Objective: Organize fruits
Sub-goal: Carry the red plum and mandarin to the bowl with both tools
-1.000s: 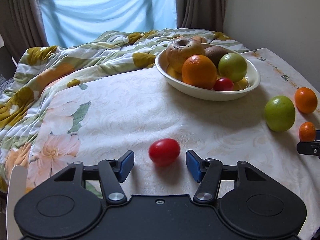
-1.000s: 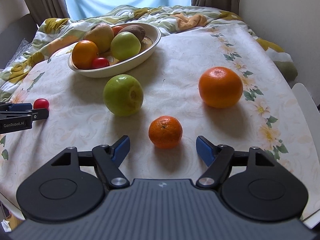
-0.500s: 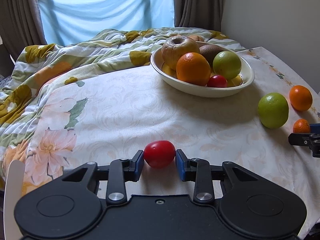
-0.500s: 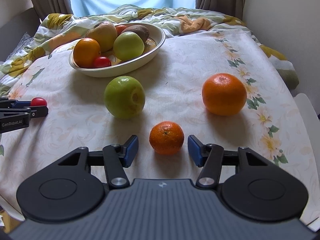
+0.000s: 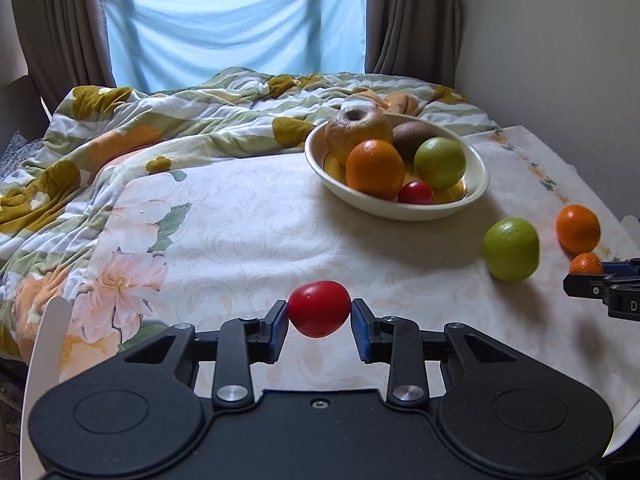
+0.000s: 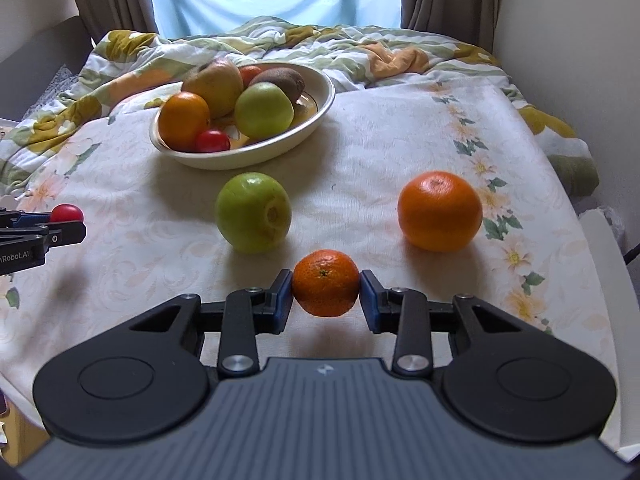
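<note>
Now both grips are made, and this looks like the pick-up step of clearing loose fruit into the bowl. The left gripper [image 5: 319, 314] has its blue pads clamped on either side of the small red tomato [image 5: 319, 308], which sits squarely between the fingertips and appears just clear of the tablecloth [image 5: 248, 240]. The right gripper [image 6: 326, 294] is likewise shut on the small mandarin [image 6: 326, 282], pads pressing its left and right flanks, the fruit centred in the gap; whether it has left the cloth I cannot tell.

Outward from there, a green apple [image 6: 253, 212] lies just beyond the mandarin to the left, and a large orange [image 6: 439, 210] sits farther right, both loose on the cloth. The cream bowl [image 6: 320, 92], already holding several fruits, stands at the far side.

The next move probably calls for carrying each fruit up and over the rim, lowering gently into a free spot so nothing rolls out.
</note>
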Motion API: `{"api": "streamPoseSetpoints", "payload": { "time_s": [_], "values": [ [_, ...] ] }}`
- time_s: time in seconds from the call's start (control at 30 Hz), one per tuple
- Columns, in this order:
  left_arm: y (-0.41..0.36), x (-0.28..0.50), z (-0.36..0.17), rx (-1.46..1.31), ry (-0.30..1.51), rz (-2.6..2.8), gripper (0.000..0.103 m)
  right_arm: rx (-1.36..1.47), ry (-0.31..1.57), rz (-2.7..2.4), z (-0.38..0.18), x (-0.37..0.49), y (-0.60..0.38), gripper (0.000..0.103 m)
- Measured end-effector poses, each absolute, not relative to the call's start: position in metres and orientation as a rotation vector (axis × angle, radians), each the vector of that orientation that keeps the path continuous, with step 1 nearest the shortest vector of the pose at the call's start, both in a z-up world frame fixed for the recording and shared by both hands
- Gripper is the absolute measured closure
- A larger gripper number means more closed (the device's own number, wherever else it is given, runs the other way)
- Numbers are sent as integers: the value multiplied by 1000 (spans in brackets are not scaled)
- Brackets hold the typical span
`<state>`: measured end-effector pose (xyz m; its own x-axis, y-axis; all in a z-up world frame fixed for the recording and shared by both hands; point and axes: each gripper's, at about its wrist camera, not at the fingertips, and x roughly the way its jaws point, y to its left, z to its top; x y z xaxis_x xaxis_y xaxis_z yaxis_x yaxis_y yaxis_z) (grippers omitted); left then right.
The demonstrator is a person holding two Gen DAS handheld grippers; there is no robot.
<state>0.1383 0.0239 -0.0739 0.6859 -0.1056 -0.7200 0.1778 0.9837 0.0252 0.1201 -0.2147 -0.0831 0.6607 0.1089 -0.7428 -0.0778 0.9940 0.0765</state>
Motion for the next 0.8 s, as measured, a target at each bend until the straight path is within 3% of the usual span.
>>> {"api": "streamPoseSetpoints", "payload": {
  "time_s": [0.8],
  "values": [
    [-44,124,28,19,686,-89,65,-20,797,273,17,144,-269,52]
  ]
}}
